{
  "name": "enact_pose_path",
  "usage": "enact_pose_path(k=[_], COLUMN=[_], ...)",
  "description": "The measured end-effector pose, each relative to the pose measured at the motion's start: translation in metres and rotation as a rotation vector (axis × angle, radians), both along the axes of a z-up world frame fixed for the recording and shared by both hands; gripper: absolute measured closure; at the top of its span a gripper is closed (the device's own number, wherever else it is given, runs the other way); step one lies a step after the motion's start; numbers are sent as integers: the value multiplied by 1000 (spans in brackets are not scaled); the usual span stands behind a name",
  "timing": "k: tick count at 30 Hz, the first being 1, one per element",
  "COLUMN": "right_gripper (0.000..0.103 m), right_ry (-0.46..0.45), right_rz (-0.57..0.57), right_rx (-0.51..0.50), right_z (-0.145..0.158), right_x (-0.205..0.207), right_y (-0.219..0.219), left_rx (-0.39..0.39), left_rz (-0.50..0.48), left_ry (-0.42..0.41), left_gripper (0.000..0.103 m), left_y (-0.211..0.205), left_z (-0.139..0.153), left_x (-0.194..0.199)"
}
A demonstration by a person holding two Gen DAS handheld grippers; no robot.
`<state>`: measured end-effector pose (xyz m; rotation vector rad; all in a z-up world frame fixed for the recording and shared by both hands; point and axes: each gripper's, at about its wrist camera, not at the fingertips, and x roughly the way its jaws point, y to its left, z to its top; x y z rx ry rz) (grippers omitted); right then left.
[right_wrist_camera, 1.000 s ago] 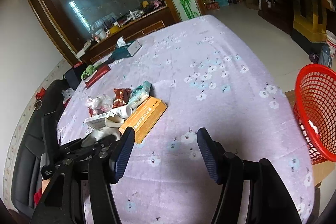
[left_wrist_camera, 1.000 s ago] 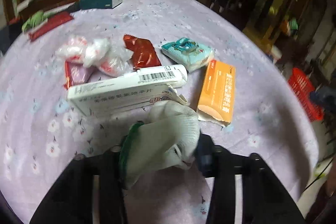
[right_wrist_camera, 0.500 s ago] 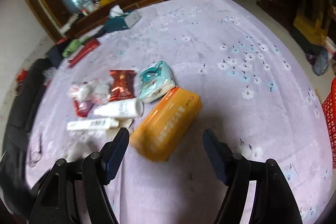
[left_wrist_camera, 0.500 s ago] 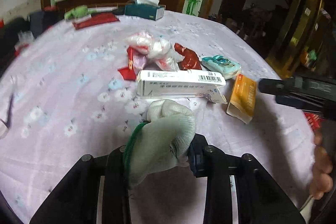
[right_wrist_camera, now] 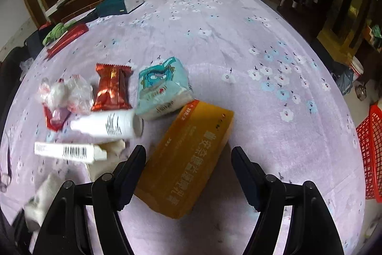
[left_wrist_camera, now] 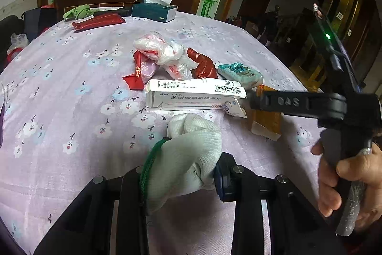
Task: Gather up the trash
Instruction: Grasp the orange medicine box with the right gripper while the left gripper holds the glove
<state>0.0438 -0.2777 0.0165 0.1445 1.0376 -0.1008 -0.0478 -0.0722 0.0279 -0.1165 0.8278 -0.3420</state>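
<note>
Gripping a balled-up white glove (left_wrist_camera: 191, 154), the left gripper (left_wrist_camera: 181, 173) is hanging just short of the white box (left_wrist_camera: 191, 97). Right gripper (right_wrist_camera: 188, 173) is sitting wide open, jaws straddling the orange box's (right_wrist_camera: 188, 159) near end on the table (right_wrist_camera: 238, 40), nothing held.

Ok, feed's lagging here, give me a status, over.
Left gripper shut on white glove. Right gripper open, straddling orange box, not gripped. White carton close beside its left finger.

Lilac flower-print table (right_wrist_camera: 238, 44) — orange box (right_wrist_camera: 191, 159), white carton (left_wrist_camera: 191, 97), teal tissue pack (right_wrist_camera: 162, 85), red wrapper (right_wrist_camera: 111, 87)
</note>
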Motion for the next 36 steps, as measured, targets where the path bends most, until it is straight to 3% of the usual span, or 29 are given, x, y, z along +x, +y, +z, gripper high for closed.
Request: enact_pose_path(k=[4,12,18,19,20,21,24,27,29,31,34,36], right_gripper=[47,48,49,55,90,93,92,90,65,52,42,41], right_ry=[-5,-80,-228,-251,-264,-264,-225,-193,-173,-184,-176,-158], right_rz=[37,50,79,87,95,102,113,109,102,96,80,85], right_rx=[1,-7,24,28,17,8,-8,57,131,190,227,237], right_z=[0,0,18,21,24,25,20,11,9,9,9,8], right_x=[-20,-51,-81,-85,-88,-90,-89,-88,-88,-90,-89,-86], right_y=[-11,-26,-18,-16,-13,-11,-8,-17,-25,-30,-34,-31], left_rx=[4,30,32,38,47,59,76,98,98,94,90,93], left_rz=[-2,-7,14,18,25,35,32,29,26,32,32,31], left_ry=[0,10,-29,-38,-53,-67,-72,-71,-67,-58,-55,-61], left_gripper=[72,72,72,72,72,72,72,72,72,72,72,72], left_y=[-1,-4,-3,-4,-4,-5,-9,-13,-13,-12,-11,-12], left_z=[0,-3,1,2,4,5,5,5,4,3,2,3], left_x=[0,2,-6,-7,-10,-13,-19,-23,-23,-21,-21,-21])
